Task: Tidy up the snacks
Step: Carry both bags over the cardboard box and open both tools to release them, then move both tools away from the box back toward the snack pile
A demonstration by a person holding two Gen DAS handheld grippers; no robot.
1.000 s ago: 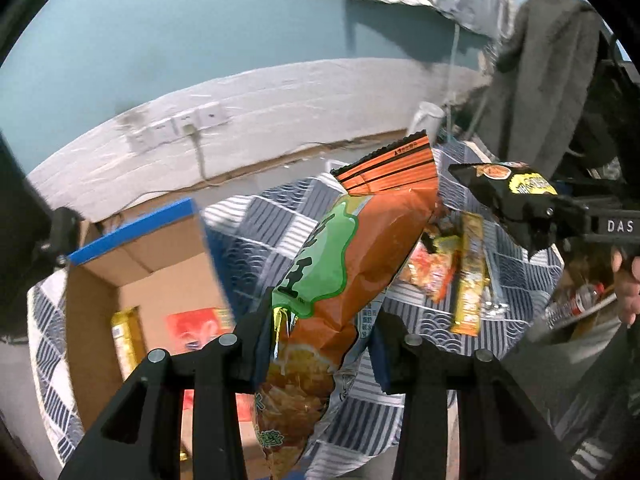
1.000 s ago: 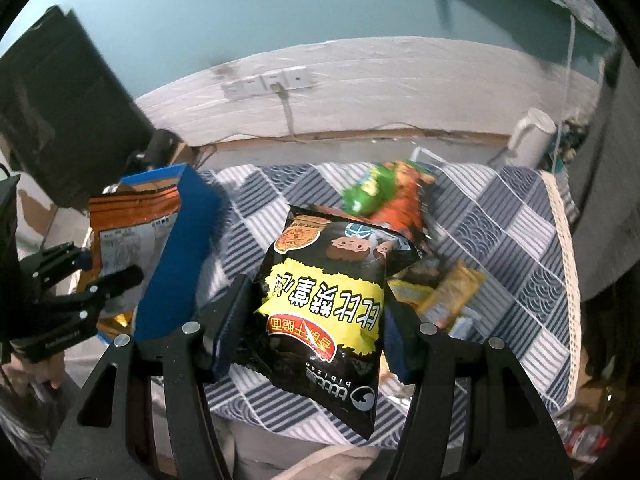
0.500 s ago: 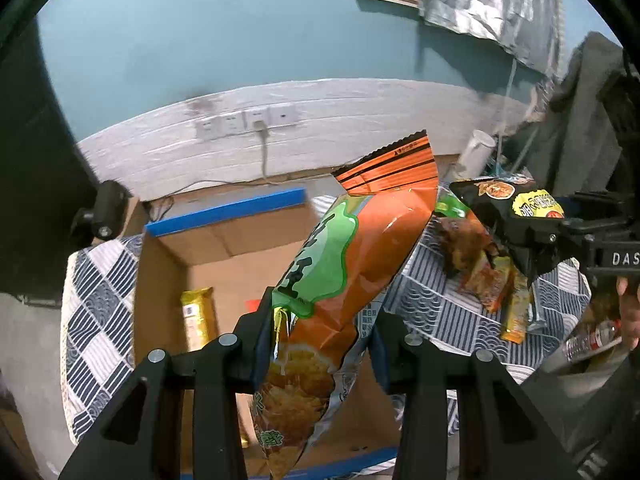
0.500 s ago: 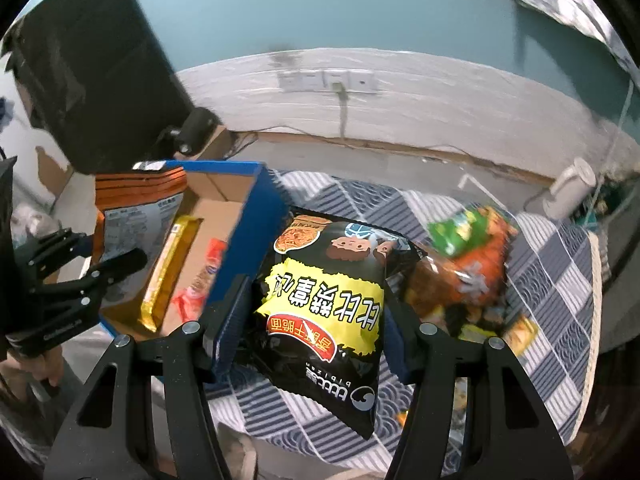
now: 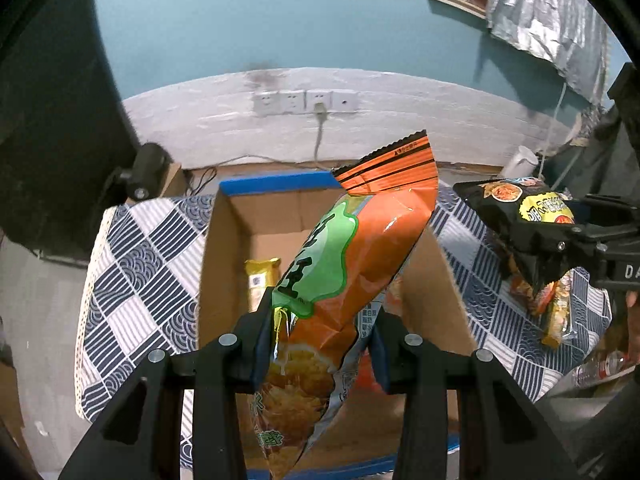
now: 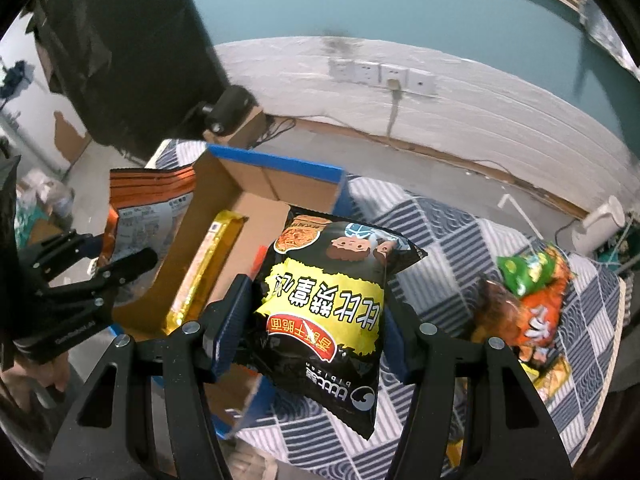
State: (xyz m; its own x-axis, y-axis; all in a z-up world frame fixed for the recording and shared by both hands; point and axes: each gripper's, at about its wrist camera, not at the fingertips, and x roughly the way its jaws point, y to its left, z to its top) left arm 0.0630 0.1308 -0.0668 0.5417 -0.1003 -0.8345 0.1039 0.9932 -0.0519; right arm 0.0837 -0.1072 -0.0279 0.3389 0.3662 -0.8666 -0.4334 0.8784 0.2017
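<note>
So both hands are loaded up at once here, which makes sense if the plan is to dump two snacks into the box in one trip. The left gripper (image 5: 320,344) has its fingers clamped on the lower half of the orange chip bag (image 5: 360,256), gripping it by the sides so the sealed top sticks up toward 1 o'clock, and it's hanging right over the open cardboard box (image 5: 224,280) with the blue-taped rim. My guess is it's held low on the bag so the bag can just drop flat once it's let go. The right gripper (image 6: 316,328) is squeezing the black noodle-snack bag (image 6: 328,300) the same way, across its width, and in its own view that bag sits over the near right edge of the box, so it's not quite over the opening yet. Already inside the box: a long gold-wrapped bar (image 6: 208,264) lying along the left wall, plus something red next to it that I can't make out. The leftover snacks (image 6: 524,296) are piled at about 3 o'clock on the table (image 6: 460,248) with the blue patterned cloth, well apart from the box, so there's more sorting to go after these two.
</note>
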